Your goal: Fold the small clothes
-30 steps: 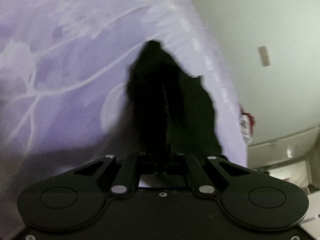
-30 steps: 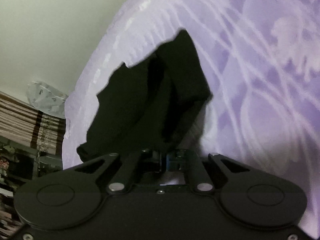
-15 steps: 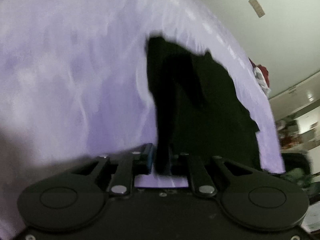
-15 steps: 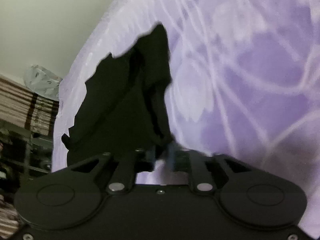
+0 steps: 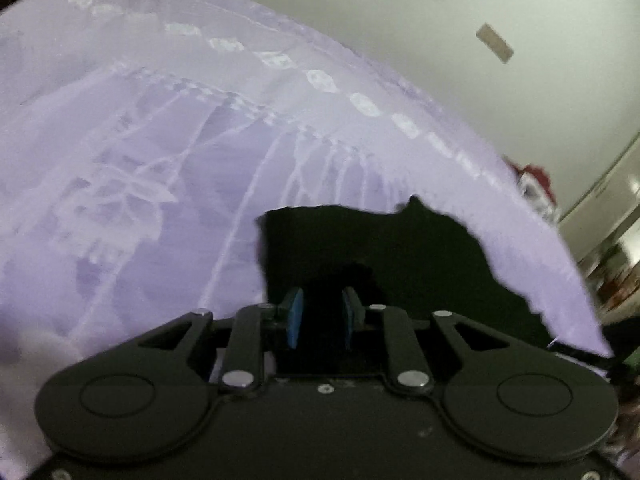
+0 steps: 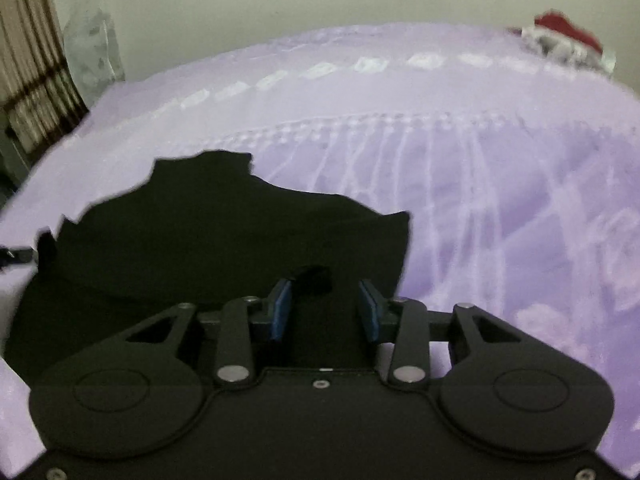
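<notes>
Releasing the fold | left gripper (image 5: 320,314) and right gripper (image 6: 325,310) opening, fingers spread, pinching nothing | black garment (image 6: 224,240) flat on lilac bedspread (image 6: 480,200), beneath both grippers | advice: lift clear without snagging cloth, then smooth edges.

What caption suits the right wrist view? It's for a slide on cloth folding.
Right gripper, jaws opening, over a black garment on a lilac patterned bedspread.
</notes>
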Demonstrator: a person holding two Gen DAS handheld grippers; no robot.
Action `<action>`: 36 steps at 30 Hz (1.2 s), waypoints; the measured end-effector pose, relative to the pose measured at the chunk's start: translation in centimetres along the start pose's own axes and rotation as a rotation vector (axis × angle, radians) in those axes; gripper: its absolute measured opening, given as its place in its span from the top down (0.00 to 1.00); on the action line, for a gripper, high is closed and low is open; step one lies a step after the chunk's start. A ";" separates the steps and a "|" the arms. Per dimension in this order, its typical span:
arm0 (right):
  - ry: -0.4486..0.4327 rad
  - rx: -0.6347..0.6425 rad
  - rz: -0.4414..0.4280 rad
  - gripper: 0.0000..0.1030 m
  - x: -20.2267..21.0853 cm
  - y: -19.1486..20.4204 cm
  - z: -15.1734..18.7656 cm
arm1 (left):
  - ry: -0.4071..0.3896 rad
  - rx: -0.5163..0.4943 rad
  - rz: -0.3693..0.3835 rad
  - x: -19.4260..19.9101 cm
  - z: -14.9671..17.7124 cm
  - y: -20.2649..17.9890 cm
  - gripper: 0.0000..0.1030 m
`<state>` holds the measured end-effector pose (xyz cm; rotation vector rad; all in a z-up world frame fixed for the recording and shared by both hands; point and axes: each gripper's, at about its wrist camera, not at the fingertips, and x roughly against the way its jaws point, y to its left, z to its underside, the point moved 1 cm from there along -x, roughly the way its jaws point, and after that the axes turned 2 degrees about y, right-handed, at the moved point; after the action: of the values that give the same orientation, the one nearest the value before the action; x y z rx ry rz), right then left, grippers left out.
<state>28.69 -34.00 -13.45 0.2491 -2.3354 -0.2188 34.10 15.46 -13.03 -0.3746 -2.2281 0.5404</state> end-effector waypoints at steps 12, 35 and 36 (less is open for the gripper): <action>0.075 -0.227 -0.082 0.70 -3.1 0.0 -0.9 | 0.083 0.217 0.069 -1.6 -0.4 -1.3 0.77; -0.001 -0.452 -0.030 0.66 -3.8 -2.4 -4.4 | -0.004 0.231 0.052 -0.1 -2.7 0.2 0.69; -0.001 -0.440 -0.033 0.65 -3.5 -2.5 -4.1 | 0.024 0.241 0.060 -0.3 -2.3 0.1 0.69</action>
<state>34.32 -35.86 -13.61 0.0685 -2.2167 -0.7357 36.10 15.96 -11.89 -0.3213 -2.1044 0.8223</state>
